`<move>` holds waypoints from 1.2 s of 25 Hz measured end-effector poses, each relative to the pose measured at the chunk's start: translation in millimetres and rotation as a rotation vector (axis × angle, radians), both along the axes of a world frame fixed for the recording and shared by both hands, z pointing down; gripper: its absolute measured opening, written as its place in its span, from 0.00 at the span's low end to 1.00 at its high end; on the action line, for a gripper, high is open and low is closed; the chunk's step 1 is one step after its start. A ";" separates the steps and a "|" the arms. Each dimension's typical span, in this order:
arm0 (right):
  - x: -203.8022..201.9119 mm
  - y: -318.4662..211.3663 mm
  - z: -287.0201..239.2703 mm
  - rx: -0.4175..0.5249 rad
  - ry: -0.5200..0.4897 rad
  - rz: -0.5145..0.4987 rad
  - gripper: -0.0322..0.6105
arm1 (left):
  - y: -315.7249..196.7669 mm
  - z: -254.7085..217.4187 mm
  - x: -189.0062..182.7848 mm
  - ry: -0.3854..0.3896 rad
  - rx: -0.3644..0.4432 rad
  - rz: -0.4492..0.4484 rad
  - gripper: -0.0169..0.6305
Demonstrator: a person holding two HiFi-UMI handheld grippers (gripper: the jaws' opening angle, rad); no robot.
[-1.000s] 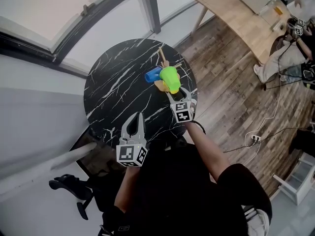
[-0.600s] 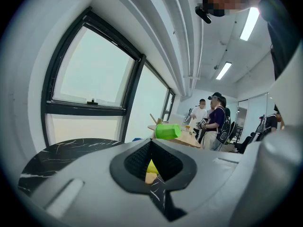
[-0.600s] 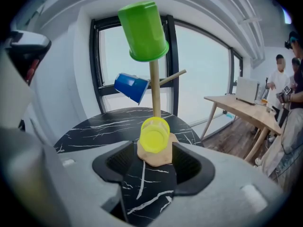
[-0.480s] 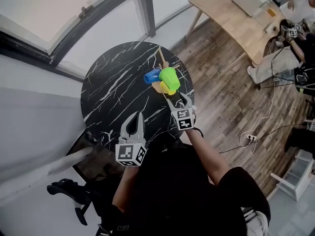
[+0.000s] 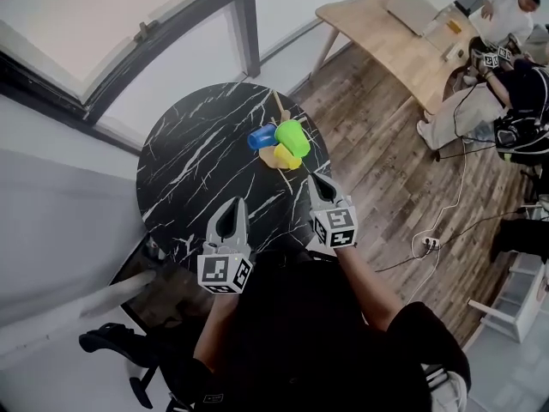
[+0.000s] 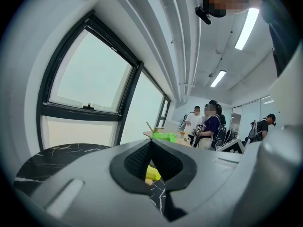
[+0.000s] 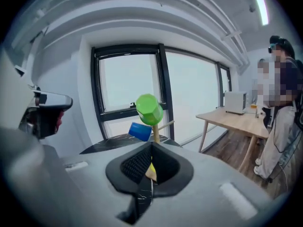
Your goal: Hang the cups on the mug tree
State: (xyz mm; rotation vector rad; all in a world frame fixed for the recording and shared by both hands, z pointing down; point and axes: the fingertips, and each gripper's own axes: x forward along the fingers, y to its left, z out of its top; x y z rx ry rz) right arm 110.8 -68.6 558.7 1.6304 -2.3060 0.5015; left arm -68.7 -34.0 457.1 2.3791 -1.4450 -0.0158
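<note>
A wooden mug tree (image 5: 280,106) stands near the far right edge of the round black marble table (image 5: 193,166). A green cup (image 5: 292,136), a blue cup (image 5: 260,137) and a yellow cup (image 5: 288,158) hang on it. My right gripper (image 5: 316,179) is shut and empty, a short way nearer than the tree. The right gripper view shows the green cup (image 7: 149,109) and the blue cup (image 7: 140,131) above its closed jaws (image 7: 151,148). My left gripper (image 5: 233,205) is shut and empty over the table's near edge, with the green cup (image 6: 164,136) far ahead of it (image 6: 150,144).
A wooden desk (image 5: 403,41) stands at the back right, with people (image 5: 515,84) beside it. A cable and a power strip (image 5: 433,243) lie on the wood floor to the right. A window (image 5: 94,24) runs behind the table. A black chair base (image 5: 116,342) is at the lower left.
My right gripper's jaws have shut and it has drawn back from the mug tree toward me. The green cup stays on the tree. The left gripper has hardly moved.
</note>
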 end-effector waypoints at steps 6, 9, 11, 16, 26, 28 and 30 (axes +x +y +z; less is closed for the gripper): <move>-18.2 28.8 -49.8 0.079 -0.087 -0.004 0.05 | 13.6 -21.1 -5.4 -0.003 0.048 0.021 0.02; -29.9 40.0 -69.1 0.118 -0.126 -0.003 0.05 | 19.8 -29.9 -7.0 -0.008 0.074 0.031 0.02; -35.2 48.3 -77.2 0.128 -0.148 0.004 0.05 | 25.4 -32.5 -7.1 -0.002 0.080 0.036 0.02; -45.9 66.2 -90.7 0.155 -0.146 -0.012 0.04 | 35.7 -34.5 -6.3 -0.002 0.093 0.056 0.02; -56.6 79.6 -94.5 0.154 -0.144 -0.025 0.04 | 39.9 -37.0 -10.3 0.013 0.099 0.067 0.02; -57.0 80.6 -94.9 0.157 -0.146 -0.024 0.04 | 40.2 -36.3 -9.8 0.016 0.099 0.068 0.02; -57.1 81.3 -94.4 0.157 -0.147 -0.022 0.04 | 40.5 -35.5 -9.0 0.017 0.098 0.070 0.02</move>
